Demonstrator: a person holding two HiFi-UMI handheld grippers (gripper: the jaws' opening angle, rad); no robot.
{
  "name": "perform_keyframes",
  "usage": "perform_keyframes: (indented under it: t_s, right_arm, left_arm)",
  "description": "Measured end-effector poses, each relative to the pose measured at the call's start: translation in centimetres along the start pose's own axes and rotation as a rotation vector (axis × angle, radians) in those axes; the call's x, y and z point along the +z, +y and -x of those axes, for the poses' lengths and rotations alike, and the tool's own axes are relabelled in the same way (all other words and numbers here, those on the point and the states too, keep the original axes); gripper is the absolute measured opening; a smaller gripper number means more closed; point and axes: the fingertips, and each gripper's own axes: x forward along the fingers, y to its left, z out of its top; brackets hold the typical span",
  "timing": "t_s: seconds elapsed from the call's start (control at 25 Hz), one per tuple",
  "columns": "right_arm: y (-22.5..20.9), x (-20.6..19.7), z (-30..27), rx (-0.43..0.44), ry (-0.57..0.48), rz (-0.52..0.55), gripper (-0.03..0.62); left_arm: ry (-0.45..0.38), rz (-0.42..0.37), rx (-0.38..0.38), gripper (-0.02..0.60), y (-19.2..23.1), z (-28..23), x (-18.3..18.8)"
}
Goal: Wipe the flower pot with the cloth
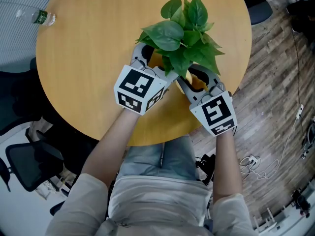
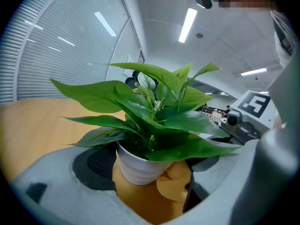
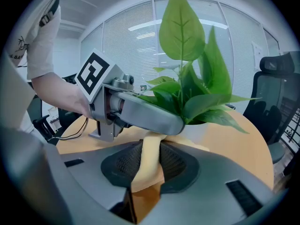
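Flower pot [image 2: 140, 168] stands near the bench [image 1: 88, 58] edge closest to the person, mostly hidden under its leaves [image 1: 182, 38] in the head view. Left claw [image 2: 150, 182] is closed around the pot: one pad against the white wall, the other pressing a fold of the yellow cloth [image 2: 176, 184] onto the pot's far side. Right claw [image 3: 149, 172] is just beside the pot, pinching a strip of the same cloth, which runs up from its pads to the pot wall under the left claw's arm.

Step in hand, by my read: wiping the pot side with the cloth while the left claw steadies it. How far along is unclear, since no dirt or wiped area is visible.

To do it well:
- keep the left grip firm but low on the pot so it doesn't tip
- pull the cloth tight around the pot wall and slide it, don't just tug it away
- stay under the leaves, they overhang both claws
- mind the bench edge next to the pot, don't drag the pot toward it
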Motion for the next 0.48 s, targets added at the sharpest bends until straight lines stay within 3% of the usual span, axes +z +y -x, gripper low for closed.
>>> perform_keyframes:
  t_s: [0.2,0.48]
  right_arm:
    - [3.1,0.6,-1.2,0.086,-0.013,0.056,0.091]
    - [3.2,0.7,-1.4,0.092,-0.024,0.031,0.089]
  left_arm:
    - [0.000,0.017,0.048,0.453,-0.4,-0.2,-0.1]
    - [0.004,0.016,0.051,0.453,-0.5,-0.2,-0.2]
